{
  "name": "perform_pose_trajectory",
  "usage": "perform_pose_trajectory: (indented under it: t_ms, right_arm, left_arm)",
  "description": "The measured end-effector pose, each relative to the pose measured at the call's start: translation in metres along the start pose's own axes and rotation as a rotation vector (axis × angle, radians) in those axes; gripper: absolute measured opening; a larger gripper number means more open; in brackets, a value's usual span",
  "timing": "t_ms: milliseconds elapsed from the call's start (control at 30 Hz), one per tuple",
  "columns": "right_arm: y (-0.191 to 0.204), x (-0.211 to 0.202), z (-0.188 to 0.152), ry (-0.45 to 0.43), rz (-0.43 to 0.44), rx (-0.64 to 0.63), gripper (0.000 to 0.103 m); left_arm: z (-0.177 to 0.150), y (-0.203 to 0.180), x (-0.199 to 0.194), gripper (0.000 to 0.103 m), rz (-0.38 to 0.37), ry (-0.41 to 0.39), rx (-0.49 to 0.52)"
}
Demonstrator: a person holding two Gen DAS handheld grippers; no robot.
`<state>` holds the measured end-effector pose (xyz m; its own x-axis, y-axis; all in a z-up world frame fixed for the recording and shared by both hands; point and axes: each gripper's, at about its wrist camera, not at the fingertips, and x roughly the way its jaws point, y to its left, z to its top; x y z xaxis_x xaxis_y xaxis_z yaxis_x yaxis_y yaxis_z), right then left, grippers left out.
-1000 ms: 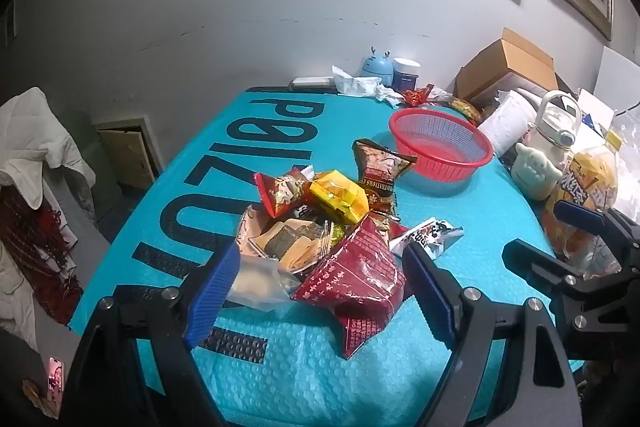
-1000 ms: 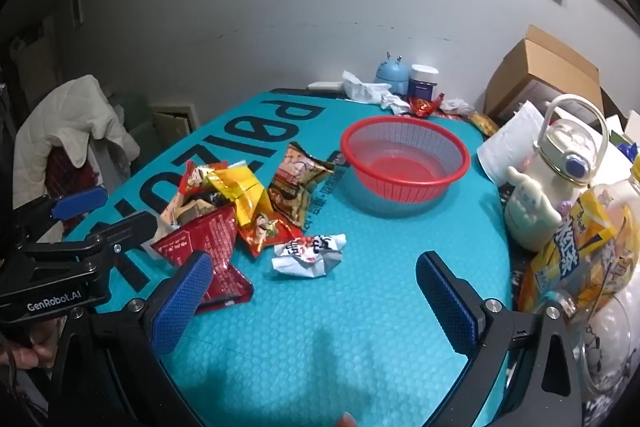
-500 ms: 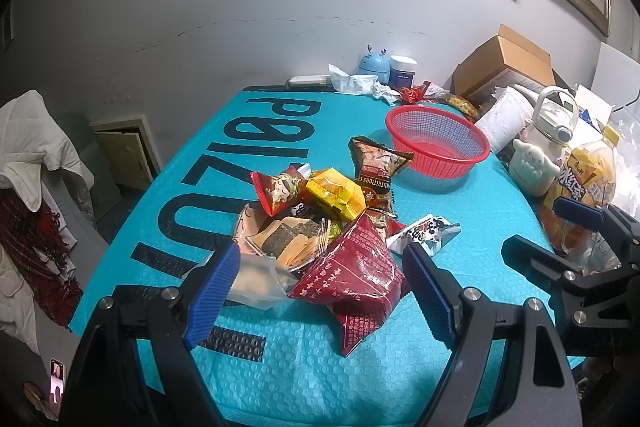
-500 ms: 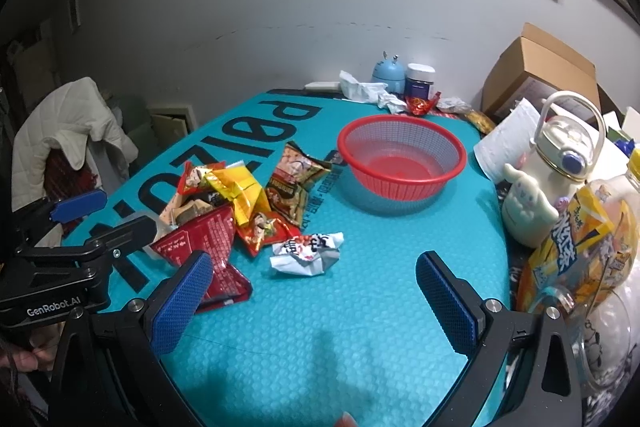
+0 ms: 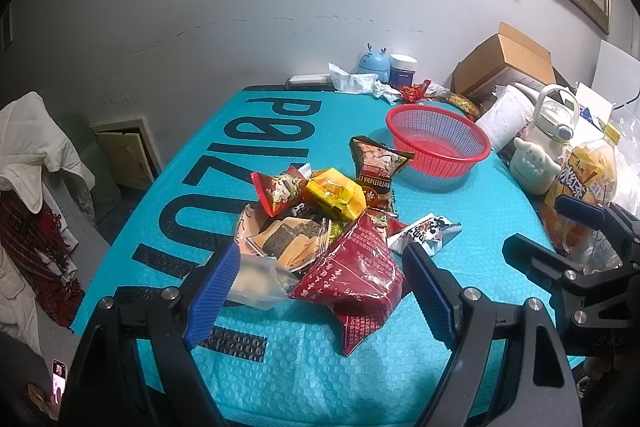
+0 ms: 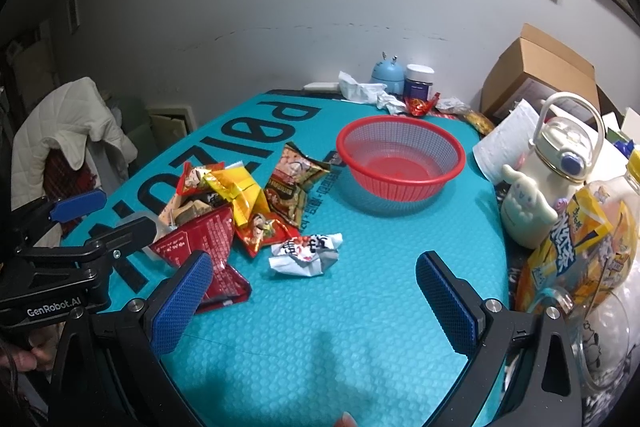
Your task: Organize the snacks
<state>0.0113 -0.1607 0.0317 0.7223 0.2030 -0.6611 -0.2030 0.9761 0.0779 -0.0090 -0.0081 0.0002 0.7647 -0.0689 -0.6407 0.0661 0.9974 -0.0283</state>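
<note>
We see our left gripper [image 5: 322, 283] spread wide, empty, over the dark red packet [image 5: 356, 275]; our right gripper [image 6: 316, 301], also wide apart, holds nothing. The left unit reads "GenRobot.AI". Beyond, the snack pile [image 6: 244, 203] lies on the teal mat [image 6: 360, 327] lettered "P0IZU", beside the empty red basket [image 6: 400, 163].
</note>
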Motion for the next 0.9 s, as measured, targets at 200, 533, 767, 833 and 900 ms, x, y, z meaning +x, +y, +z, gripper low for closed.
perform_pose_trajectory:
  t_ms: [200, 533, 767, 833, 900]
  right_arm:
    - [0.001, 0.000, 0.000, -0.003, 0.002, -0.006, 0.103]
    - [0.002, -0.001, 0.000, -0.006, -0.004, -0.009, 0.103]
    - [0.003, -0.005, -0.002, -0.014, -0.004, -0.009, 0.103]
    - [0.003, -0.007, -0.003, -0.016, -0.006, -0.010, 0.103]
    - [0.003, -0.008, -0.003, -0.018, -0.007, -0.011, 0.103]
  left_arm:
    - [0.000, 0.000, 0.000, 0.083, -0.001, 0.000, 0.000]
    - [0.001, -0.001, -0.004, 0.083, 0.002, -0.002, 0.001]
    - [0.001, -0.002, -0.008, 0.083, 0.003, -0.007, 0.000]
    - [0.001, -0.002, -0.009, 0.083, 0.001, -0.008, 0.000]
    - [0.000, -0.003, -0.010, 0.083, 0.000, -0.010, -0.001]
